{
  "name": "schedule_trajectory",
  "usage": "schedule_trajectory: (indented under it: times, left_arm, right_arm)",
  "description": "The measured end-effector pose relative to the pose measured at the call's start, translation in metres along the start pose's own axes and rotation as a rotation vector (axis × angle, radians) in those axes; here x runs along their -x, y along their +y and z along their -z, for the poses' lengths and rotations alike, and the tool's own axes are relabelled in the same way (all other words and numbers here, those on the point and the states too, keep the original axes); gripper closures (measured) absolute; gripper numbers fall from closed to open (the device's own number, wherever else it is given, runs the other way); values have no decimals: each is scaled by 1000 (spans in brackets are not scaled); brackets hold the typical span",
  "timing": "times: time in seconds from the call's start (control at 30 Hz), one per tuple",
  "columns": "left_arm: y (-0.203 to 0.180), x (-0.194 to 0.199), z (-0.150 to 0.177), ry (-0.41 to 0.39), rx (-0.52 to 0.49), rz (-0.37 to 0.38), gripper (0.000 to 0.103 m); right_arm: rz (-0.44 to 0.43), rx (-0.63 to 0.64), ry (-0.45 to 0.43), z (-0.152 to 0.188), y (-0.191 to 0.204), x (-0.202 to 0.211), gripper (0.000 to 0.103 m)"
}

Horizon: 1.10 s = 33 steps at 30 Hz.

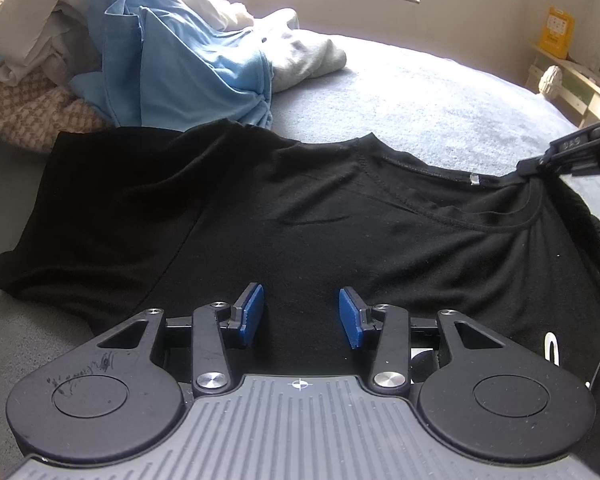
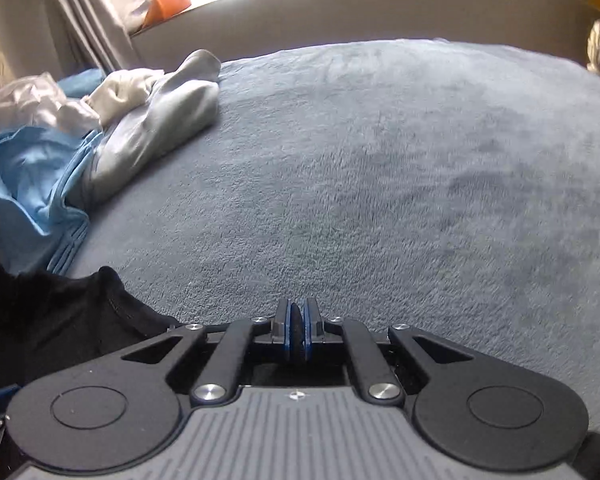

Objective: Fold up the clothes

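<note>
A grey fleece blanket (image 1: pixel 420 92) covers a bed below a bright window; from the left wrist, a black T-shirt (image 1: pixel 260 208) lies spread flat across the near side, its collar toward the right; behind it at the left sits a heap of laundry, a light blue garment (image 1: pixel 188 68) draped over a grey one (image 1: pixel 308 56) and a checked brown-and-cream fabric (image 1: pixel 24 116); the left gripper (image 1: pixel 301 317) hangs over the shirt's body, its blue pads (image 1: pixel 253 312) spread apart with only dark cloth seen below; at the far right the right gripper (image 1: pixel 540 166) pinches the shirt at the collar's edge. From the right wrist, the same blanket fills the frame; the right gripper (image 2: pixel 299 334) has its jaws pressed together on a sliver of black fabric; the rest of the T-shirt (image 2: pixel 60 320) lies at the lower left, the blue garment (image 2: pixel 36 184) beyond it.
</note>
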<state>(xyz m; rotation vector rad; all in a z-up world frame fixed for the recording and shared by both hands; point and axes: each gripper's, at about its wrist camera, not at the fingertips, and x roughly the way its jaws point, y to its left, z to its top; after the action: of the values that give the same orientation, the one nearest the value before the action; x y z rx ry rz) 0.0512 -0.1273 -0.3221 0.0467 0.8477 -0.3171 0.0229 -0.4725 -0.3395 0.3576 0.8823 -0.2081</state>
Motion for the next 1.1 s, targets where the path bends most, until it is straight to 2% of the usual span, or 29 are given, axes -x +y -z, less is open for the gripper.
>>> schedule_trajectory:
  times: [0.13,0.17,0.27,0.3,0.4,0.57,0.73,0.8,0.93,1.1]
  left_arm:
    - [0,1,1,-6,-11,1,61]
    - [0,1,1,-6,-9,2,61]
    - [0,0,1,-6,-7,-2,61]
    - [0,0,0,-5,-6,-3,61]
    - [0,0,0,-4,0,-6,61]
    - [1,1,-2,-6,20,-10,61]
    - [-2,4,-5,-16,20,-20,61]
    - [-6,7,-6,-28,14,-26,61]
    - [-19,15,-7,-35,-15,-16,61]
    - [-43,22,-1,-15,-69,43,61]
  right_arm:
    - [17,-40,6,7,-6,-8,95]
    - [24,-68,-7,6,-10,-5,90]
    - [52,-148,-68,5,-26,8,65]
    - [64,-172,-104,5,-32,17,63]
    - [32,-257,-189,5,-57,48,63]
    - [67,-351,-198,28,-98,104,63]
    - [183,-520,-197,77,-170,156,56]
    - [222,-611,-172,96,-202,160,56]
    - [192,-757,-147,126,-236,158,56]
    - [125,-780,-136,131,-251,140,56]
